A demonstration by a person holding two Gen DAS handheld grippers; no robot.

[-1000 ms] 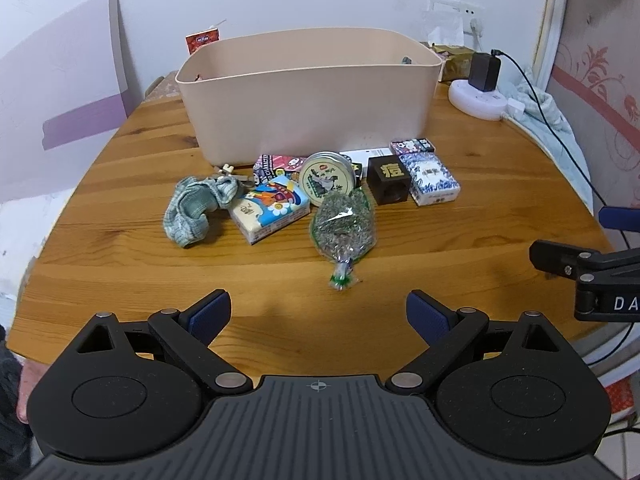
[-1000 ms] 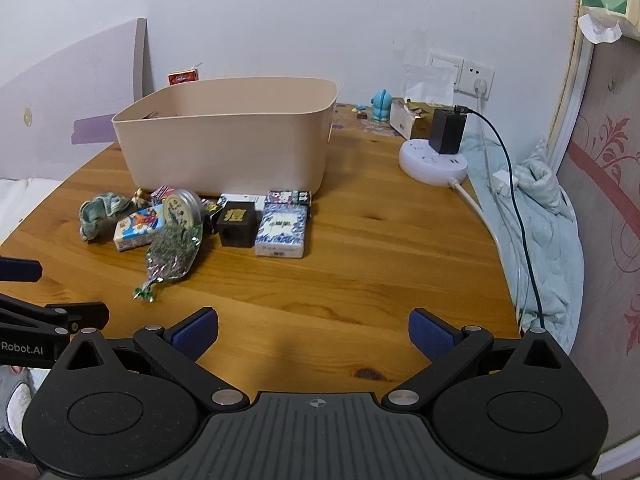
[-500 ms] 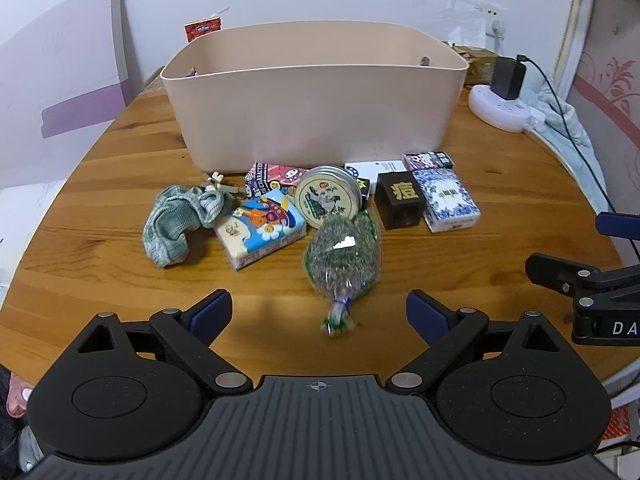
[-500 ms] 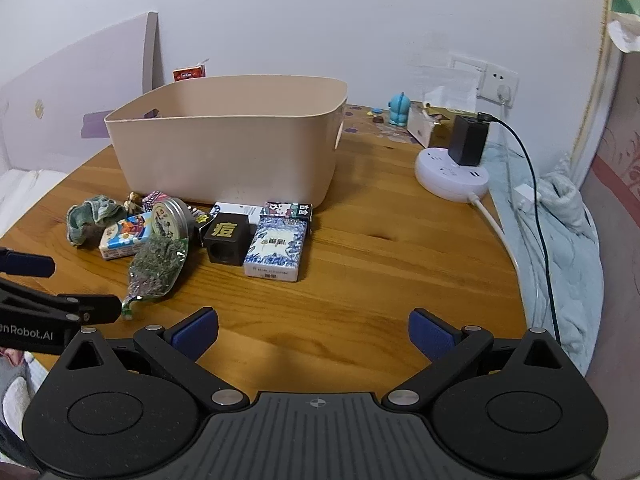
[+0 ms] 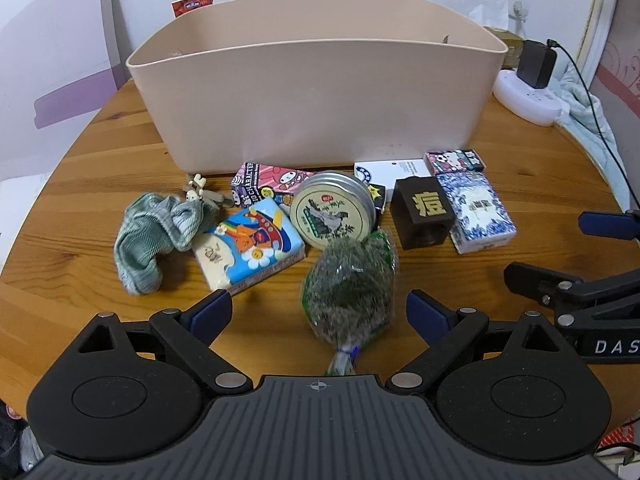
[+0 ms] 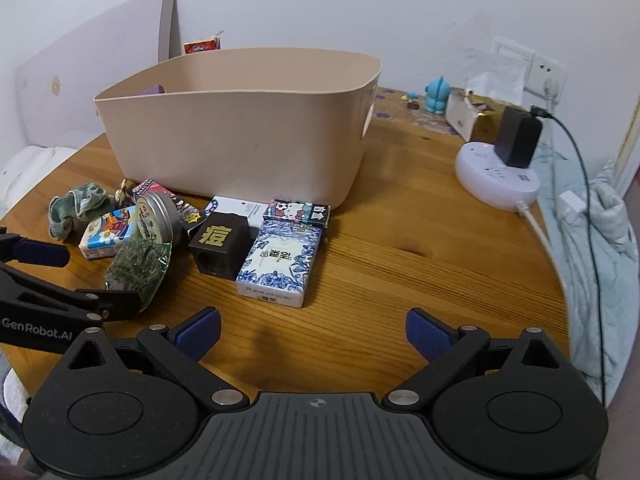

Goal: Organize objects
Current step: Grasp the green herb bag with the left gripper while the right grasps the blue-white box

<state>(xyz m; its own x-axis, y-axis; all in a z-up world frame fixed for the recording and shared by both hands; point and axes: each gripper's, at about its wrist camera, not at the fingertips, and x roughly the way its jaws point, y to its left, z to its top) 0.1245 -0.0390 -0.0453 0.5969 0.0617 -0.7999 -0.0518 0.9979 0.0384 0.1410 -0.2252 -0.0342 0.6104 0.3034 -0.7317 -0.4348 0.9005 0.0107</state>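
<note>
Clear bag of green stuff lies on table, between wide-open left gripper fingers, untouched. Tin, tissue pack, sock, black cube, patterned box crowd behind; beige bin beyond. Right gripper wide open, empty.

On the brown wood-grain surface stand a plain beige bin, a black cube with a gold character, a blue-and-white floral box, a green ribbed cloth and a pink cartoon box.
</note>
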